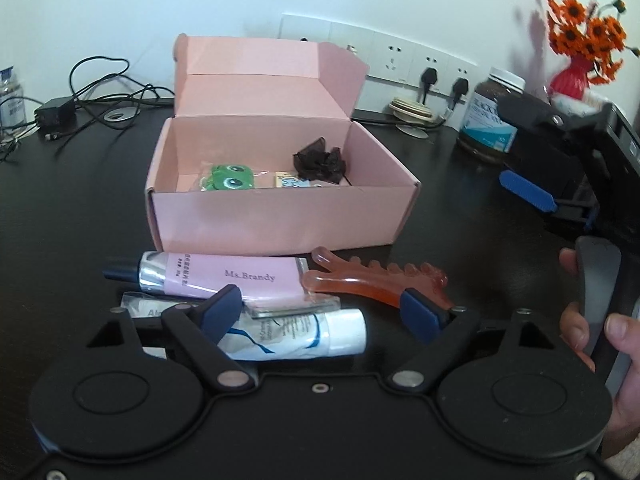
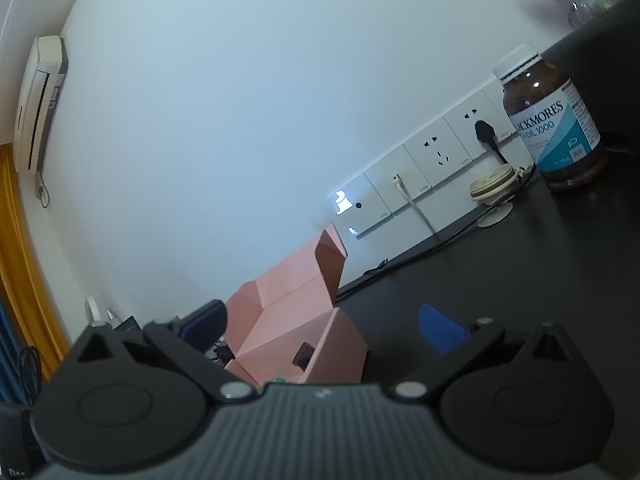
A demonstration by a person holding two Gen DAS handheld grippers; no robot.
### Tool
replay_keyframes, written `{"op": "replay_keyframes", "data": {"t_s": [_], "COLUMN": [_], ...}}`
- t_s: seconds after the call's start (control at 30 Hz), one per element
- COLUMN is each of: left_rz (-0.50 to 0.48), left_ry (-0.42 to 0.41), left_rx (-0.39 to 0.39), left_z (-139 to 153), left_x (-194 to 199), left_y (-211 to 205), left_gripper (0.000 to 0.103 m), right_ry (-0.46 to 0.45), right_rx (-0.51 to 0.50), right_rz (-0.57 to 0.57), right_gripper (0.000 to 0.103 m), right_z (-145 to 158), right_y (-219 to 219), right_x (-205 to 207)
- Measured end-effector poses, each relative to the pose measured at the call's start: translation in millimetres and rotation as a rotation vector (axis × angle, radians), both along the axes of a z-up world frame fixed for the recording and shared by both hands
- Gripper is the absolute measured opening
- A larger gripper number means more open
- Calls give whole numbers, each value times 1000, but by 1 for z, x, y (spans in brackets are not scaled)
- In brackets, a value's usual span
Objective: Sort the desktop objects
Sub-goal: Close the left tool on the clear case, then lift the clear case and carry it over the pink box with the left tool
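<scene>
An open pink box [image 1: 280, 216] stands mid-table and holds a green frog item [image 1: 226, 176], a black bow [image 1: 320, 160] and a small card [image 1: 288, 180]. In front of it lie a pink tube [image 1: 224, 278], an orange comb-like tool [image 1: 376, 284], a white tube [image 1: 304, 334] and a clear packet [image 1: 136, 306]. My left gripper [image 1: 322, 314] is open just above these, with the white tube between its fingers. My right gripper [image 2: 324, 326] is open and empty, raised to the right of the box [image 2: 296, 332]; its blue pad [image 1: 526, 191] shows in the left wrist view.
A brown supplement bottle [image 1: 490, 120] [image 2: 556, 128] stands at the back right near wall sockets [image 1: 400, 60] and a red vase of orange flowers [image 1: 576, 76]. Cables and an adapter [image 1: 56, 114] lie back left. A hand [image 1: 616, 332] grips a handle at right.
</scene>
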State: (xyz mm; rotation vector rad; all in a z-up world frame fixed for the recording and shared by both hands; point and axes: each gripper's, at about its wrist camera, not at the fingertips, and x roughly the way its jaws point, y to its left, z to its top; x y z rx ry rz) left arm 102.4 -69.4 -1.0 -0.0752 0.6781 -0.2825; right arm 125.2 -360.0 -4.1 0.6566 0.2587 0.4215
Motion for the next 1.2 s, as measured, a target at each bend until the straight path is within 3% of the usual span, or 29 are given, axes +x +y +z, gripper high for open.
{"op": "replay_keyframes", "data": {"t_s": [0.23,0.6,1.2], "left_rz": [14,48,47], "left_ry": [-1,-10,-48], "left_rx": [-22,-17,-46], "left_z": [0,-3,2], "left_x": [2,0,-9], "left_y": [4,12,19], "left_gripper": [81,52,51], "right_ry": [5,9,32], "right_rx": [9,19,32], "right_rz": [3,3,2], "right_gripper": [102,102,102], "right_z": [1,-1,-1], "right_y": [-1,-2,-3], "right_x": [0,0,5]}}
